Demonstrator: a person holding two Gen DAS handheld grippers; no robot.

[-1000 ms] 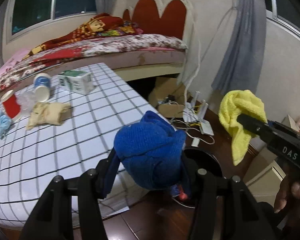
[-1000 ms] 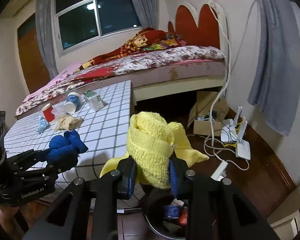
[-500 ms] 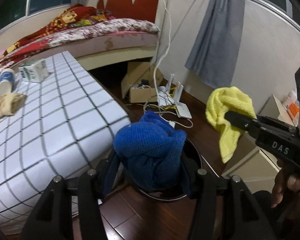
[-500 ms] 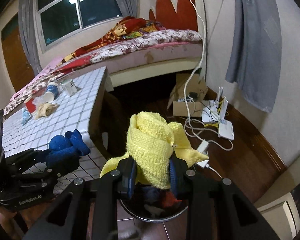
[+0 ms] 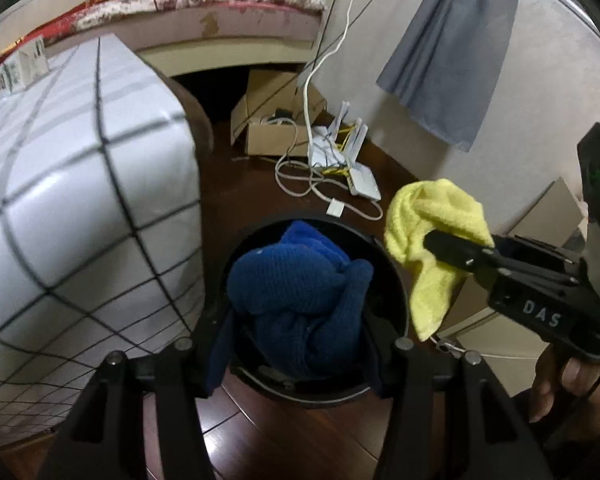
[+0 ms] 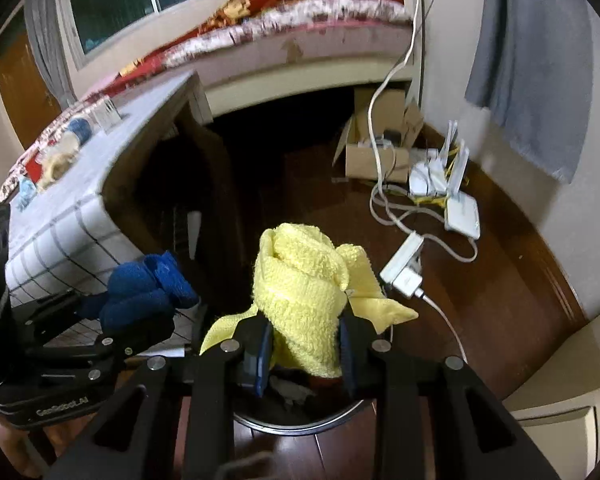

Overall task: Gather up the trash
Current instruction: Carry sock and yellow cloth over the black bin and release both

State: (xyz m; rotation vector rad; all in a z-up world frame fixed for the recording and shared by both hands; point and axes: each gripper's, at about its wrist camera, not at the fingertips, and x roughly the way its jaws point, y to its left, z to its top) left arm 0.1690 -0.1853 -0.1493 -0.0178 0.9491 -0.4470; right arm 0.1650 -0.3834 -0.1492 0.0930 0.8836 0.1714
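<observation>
My left gripper (image 5: 296, 332) is shut on a bunched blue knitted cloth (image 5: 300, 292) and holds it right above the open mouth of a round black trash bin (image 5: 396, 280) on the wooden floor. My right gripper (image 6: 304, 344) is shut on a folded yellow towel (image 6: 300, 292) and holds it over the same bin's rim (image 6: 300, 426), which has dark trash inside. The yellow towel also shows in the left wrist view (image 5: 432, 232), just right of the bin. The blue cloth shows in the right wrist view (image 6: 144, 292), to the left.
A table with a white checked cloth (image 5: 80, 208) stands left of the bin, with a carton (image 6: 106, 114), a cup (image 6: 78, 128) and scraps at its far end. A cardboard box (image 5: 276, 120), routers (image 6: 456, 196), cables and a power strip (image 6: 404, 272) lie on the floor behind. A bed (image 6: 300, 28) stands at the back.
Both grippers have moved off the table and down toward the floor. The blue cloth and the yellow towel now hang over the bin's mouth instead of beside the table.
</observation>
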